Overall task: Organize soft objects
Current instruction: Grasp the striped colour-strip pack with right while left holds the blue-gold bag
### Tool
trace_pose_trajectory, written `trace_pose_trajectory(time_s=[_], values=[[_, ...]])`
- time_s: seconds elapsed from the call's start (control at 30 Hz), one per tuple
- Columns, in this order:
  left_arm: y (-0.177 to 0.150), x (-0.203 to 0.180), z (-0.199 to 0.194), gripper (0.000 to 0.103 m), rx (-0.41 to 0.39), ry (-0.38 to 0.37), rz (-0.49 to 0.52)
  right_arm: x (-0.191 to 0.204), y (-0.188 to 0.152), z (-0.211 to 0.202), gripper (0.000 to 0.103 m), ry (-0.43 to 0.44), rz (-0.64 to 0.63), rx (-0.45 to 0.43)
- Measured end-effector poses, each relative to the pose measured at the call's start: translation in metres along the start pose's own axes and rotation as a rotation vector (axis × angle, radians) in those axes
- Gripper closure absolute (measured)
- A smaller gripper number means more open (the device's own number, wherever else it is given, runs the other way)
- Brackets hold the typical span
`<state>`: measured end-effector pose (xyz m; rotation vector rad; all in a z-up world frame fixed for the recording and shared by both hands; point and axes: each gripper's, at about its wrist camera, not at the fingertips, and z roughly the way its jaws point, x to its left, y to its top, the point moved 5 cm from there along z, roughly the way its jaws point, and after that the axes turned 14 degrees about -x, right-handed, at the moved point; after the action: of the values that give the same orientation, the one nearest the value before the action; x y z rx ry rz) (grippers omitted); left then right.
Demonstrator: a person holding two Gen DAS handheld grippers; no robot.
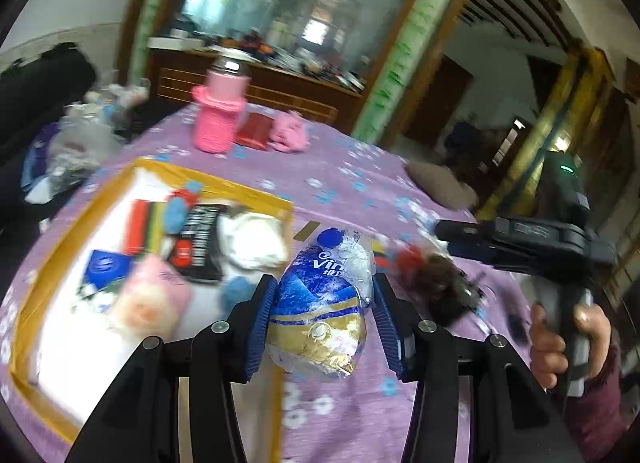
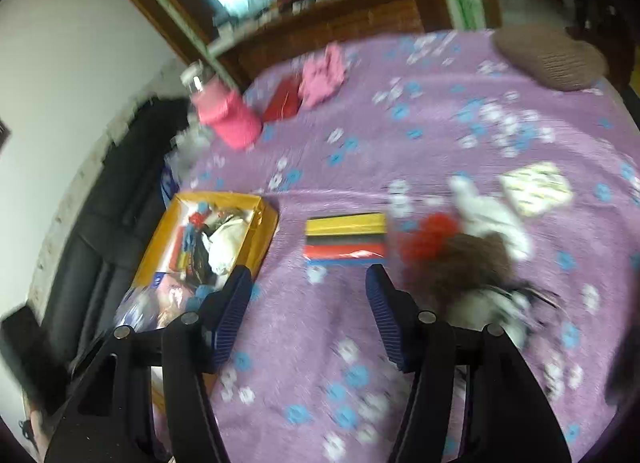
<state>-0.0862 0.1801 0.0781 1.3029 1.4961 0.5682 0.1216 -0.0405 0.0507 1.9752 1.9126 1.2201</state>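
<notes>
Left gripper point(image 1: 320, 315): blue ribbed pads clamped on a blue-and-gold plastic-wrapped tissue pack point(image 1: 320, 303), held above the purple flowered tablecloth point(image 1: 352, 179), just right of the yellow-rimmed open cardboard box point(image 1: 224, 183). Box sits at 9 o'clock from the pack in the left wrist view; inside it: a white soft bundle point(image 1: 256, 239), a pale pink fluffy item point(image 1: 154, 299), a black printed packet point(image 1: 200, 243), red-yellow-green strips point(image 1: 144, 225), all blurred. Right gripper point(image 2: 310, 315): fingers apart, nothing between them, only tablecloth below. Ahead of it at 12 o'clock, a striped stack of yellow, black, red and blue sponge sheets point(image 2: 346, 239) lies flat on the cloth. At 2 o'clock, a pile of red pompom point(image 2: 430, 237), brown fuzzy item point(image 2: 472, 263) and white soft cloth point(image 2: 490, 213), touching each other. Far edge, 11 o'clock: pink knitted bottle cover on a bottle point(image 2: 226, 115), red pouch point(image 2: 284, 101), pink knitted piece point(image 2: 324, 75). Brown knitted cushion point(image 2: 552, 57) at 1 o'clock. In the left view, a hand point(image 1: 568, 339) grips the right gripper's handle at 3 o'clock.
</notes>
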Motion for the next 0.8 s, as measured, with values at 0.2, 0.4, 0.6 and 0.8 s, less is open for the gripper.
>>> trace_pose_trajectory(time_s=[0.2,0.4,0.6,0.8], values=[[-0.011,0.026,-0.011,0.056,0.011,-0.001,-0.055,-0.002,0.017,0.1,0.045,-0.115,0.038,0.119],[-0.009,0.054,-0.03,0.056,0.004,-0.016,-0.129,-0.021,0.011,0.131,0.045,-0.23,0.029,0.215],[-0.01,0.075,-0.035,0.055,-0.009,-0.022,-0.171,-0.006,-0.028,0.092,0.044,-0.011,0.184,0.371],[-0.019,0.086,-0.03,0.056,0.02,-0.011,-0.2,0.023,-0.048,0.07,0.045,-0.14,-0.242,0.281]])
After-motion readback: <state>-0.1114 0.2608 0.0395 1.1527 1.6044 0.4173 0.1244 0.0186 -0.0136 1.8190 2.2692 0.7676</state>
